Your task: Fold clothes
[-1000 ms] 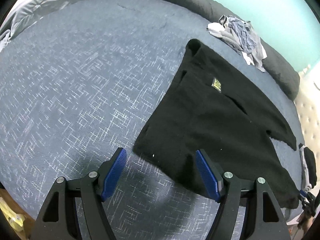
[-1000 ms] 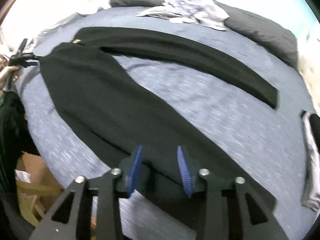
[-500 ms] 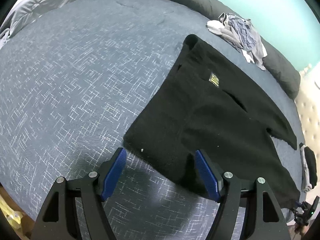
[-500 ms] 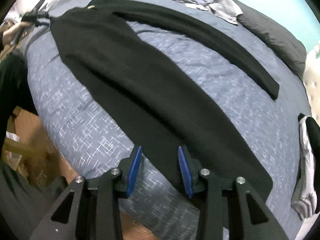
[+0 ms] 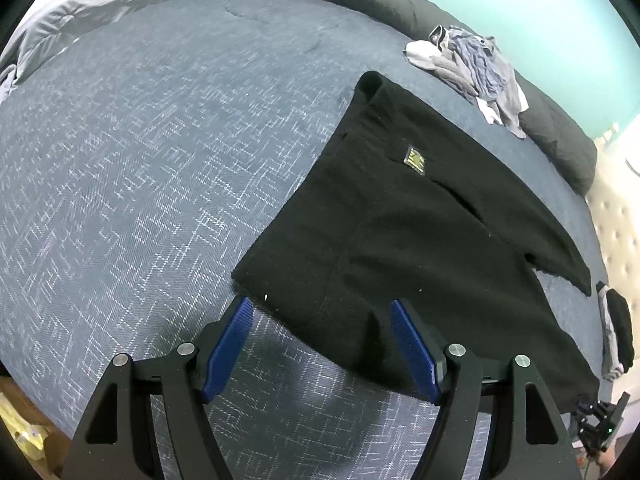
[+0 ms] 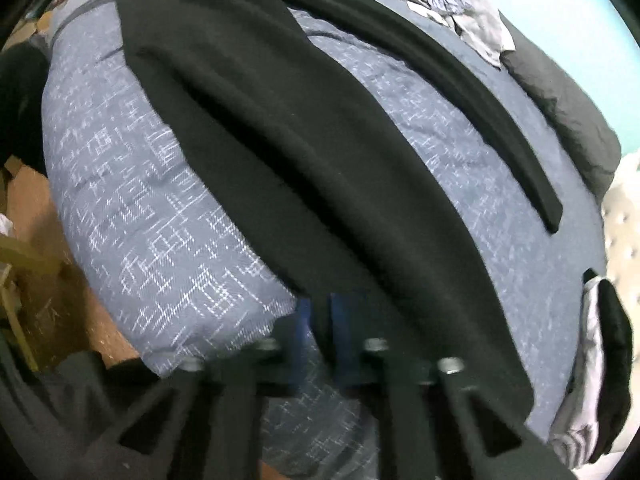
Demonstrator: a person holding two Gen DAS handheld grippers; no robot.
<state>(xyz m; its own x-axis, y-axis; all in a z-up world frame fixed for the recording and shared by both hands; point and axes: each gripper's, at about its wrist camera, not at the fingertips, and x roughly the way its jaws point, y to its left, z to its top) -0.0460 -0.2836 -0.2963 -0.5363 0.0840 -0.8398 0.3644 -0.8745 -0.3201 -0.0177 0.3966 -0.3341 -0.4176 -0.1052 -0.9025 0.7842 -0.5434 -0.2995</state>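
Black trousers [image 5: 420, 232] lie spread flat on a bed [image 5: 160, 160] covered in a blue patterned spread. In the left wrist view the waistband faces the camera, a small gold label [image 5: 415, 159] sits near its far edge, and the legs run off to the right. The left gripper [image 5: 322, 346] hovers over the near waist corner with its blue fingers [image 5: 228, 344] wide apart, holding nothing; the cloth edge lies between them below.

In the right wrist view, which is blurred, the trousers [image 6: 304, 168] stretch diagonally across the bed [image 6: 140, 220], one leg [image 6: 460, 92] splayed away from the other. The right gripper [image 6: 318, 336] is at the hem of the near leg, its fingers [image 6: 344, 332] nearly together with a narrow gap; I cannot tell whether they pinch the cloth.

A heap of grey clothes [image 5: 476, 68] rests on a dark pillow [image 5: 560, 136] at the far edge. A folded pile [image 6: 600, 360] sits at the right edge of the bed.
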